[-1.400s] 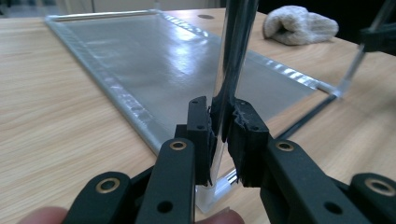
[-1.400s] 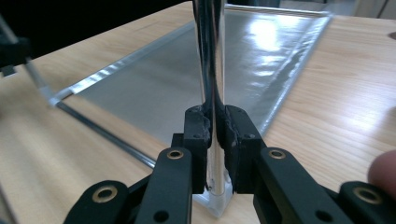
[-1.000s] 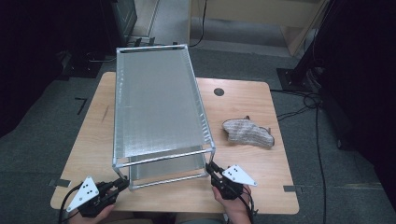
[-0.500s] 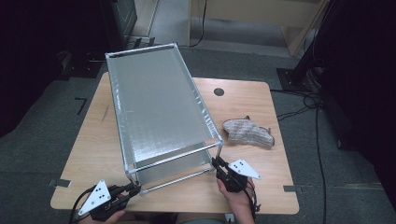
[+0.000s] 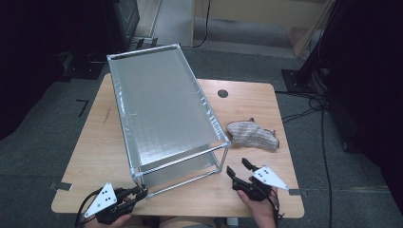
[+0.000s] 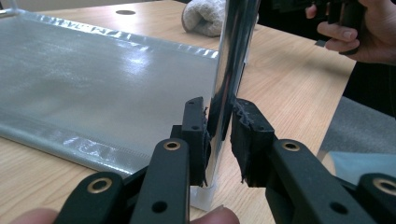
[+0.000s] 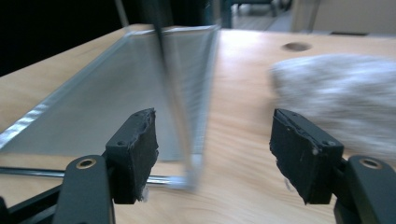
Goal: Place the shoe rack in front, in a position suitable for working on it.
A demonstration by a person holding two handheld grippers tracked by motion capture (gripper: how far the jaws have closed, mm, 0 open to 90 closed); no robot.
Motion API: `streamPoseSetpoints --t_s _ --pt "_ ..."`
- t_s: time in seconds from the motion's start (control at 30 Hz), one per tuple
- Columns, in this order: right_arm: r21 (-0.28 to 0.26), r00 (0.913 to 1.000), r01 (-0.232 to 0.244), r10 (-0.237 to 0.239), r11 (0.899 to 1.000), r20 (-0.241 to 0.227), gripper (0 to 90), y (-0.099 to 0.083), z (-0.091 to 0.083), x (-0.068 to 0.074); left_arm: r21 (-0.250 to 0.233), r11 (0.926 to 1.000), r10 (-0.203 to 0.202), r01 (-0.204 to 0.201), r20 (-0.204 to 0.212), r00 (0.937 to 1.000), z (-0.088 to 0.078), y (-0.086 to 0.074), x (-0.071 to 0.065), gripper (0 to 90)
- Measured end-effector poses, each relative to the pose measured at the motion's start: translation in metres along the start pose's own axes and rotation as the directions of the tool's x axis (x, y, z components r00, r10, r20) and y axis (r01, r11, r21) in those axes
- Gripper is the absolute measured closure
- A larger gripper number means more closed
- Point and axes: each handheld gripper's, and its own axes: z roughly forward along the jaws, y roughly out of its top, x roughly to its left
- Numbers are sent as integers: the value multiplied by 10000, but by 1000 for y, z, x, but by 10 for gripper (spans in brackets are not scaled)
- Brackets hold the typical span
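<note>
A two-tier chrome rack (image 5: 161, 109) with silvery mesh shelves stands askew on the wooden table (image 5: 247, 95). My left gripper (image 5: 141, 192) is at its near left leg. In the left gripper view that chrome post (image 6: 233, 56) stands between the pads of my left gripper (image 6: 218, 135); the jaws have just been opening and the pads barely clear it. My right gripper (image 5: 237, 167) sits apart from the near right post (image 7: 180, 116). Its jaws have just been opening and now stand wide, with nothing between them (image 7: 212, 140).
A grey knitted cloth (image 5: 252, 134) lies on the table right of the rack, just beyond my right gripper. A round cable hole (image 5: 222, 93) sits near the table's far edge. Bare wood runs along the front edge, and cables trail on the floor at the right.
The rack has swung, its near end going right and its far end left. My right gripper has let go of the near right post and drawn back to the right.
</note>
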Motion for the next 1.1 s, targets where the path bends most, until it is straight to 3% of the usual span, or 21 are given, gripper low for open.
streamPoseSetpoints --t_s 0.03,0.07,0.1,0.13,0.17,0.2,0.27,0.33,0.37,0.4,0.5,0.57,0.63,0.67,0.7,0.77,0.8,0.97,1.07,1.1 --pt "-312 9981 -334 349 9990 516 325 4 -8 -19 -13 10000 -3 3 -4 10000 0 0 0 736" --pt "-312 9981 -334 349 9990 516 325 4 -8 -19 -15 10000 4 -4 -11 10000 0 0 0 736" --pt "-505 9920 -649 699 9966 1050 331 7 -9 -34 -38 10000 -43 43 -7 10000 0 -1 0 735" --pt "-505 9920 -649 699 9966 1050 331 7 -9 -34 -52 9999 -86 86 5 10000 0 -1 0 735" --pt "-627 9793 -954 1050 9935 1733 338 12 -6 -49 -46 10000 -60 60 -44 10000 0 -2 0 753" --pt "-627 9793 -954 1050 9935 1733 338 12 -6 -49 -47 9999 -92 91 -65 9999 -1 -1 -1 753" --pt "-554 9702 -1236 1324 9908 2031 356 17 0 -60 -226 9994 -245 250 239 9994 -3 2 -1 778" --pt "-138 9628 -1347 1341 9908 2347 369 21 10 -69 -139 9999 -9 11 157 9999 -2 5 -4 783" --pt "245 9594 -1415 1310 9896 2499 355 25 24 -77 -46 9999 163 -162 172 9997 1 4 -5 783" --pt "245 9594 -1415 1310 9896 2499 355 25 24 -77 -46 9999 163 -162 172 9997 1 4 -5 785" --pt "800 9466 -1601 1301 9838 2951 337 33 50 -96 -43 9997 260 -258 282 9993 3 5 -5 787" --pt "1018 9351 -1889 1472 9767 3224 370 36 69 -113 -39 9996 282 -281 462 9985 5 5 -5 787" --pt "1029 9204 -2536 2072 9618 3317 408 35 80 -125 -120 9999 90 -82 655 9978 6 4 -3 784" --pt "1029 9204 -2536 2072 9618 3317 408 35 80 -125 -120 9999 90 -82 655 9978 6 4 -3 784" --pt "1202 9145 -2792 2256 9527 3358 436 34 86 -130 -141 9999 33 -22 730 9973 6 4 -2 784" --pt "1412 9088 -2893 2253 9468 3512 511 31 89 -133 -164 9999 3 11 857 9963 8 5 -1 784" --pt "1594 9074 -2974 2267 9414 3540 535 29 89 -132 -149 9999 9 4 885 9961 8 5 -1 786" --pt "2050 9281 -2649 1915 9422 3192 562 14 71 -115 -162 9999 32 -18 839 9965 8 4 -2 791" --pt "2205 9328 -2651 1917 9387 3052 559 9 63 -106 -189 9998 -23 40 922 9957 9 4 -1 789" --pt "2370 9430 -2681 2040 9338 2630 534 5 54 -94 -171 9999 -10 26 937 9956 9 4 -1 787"
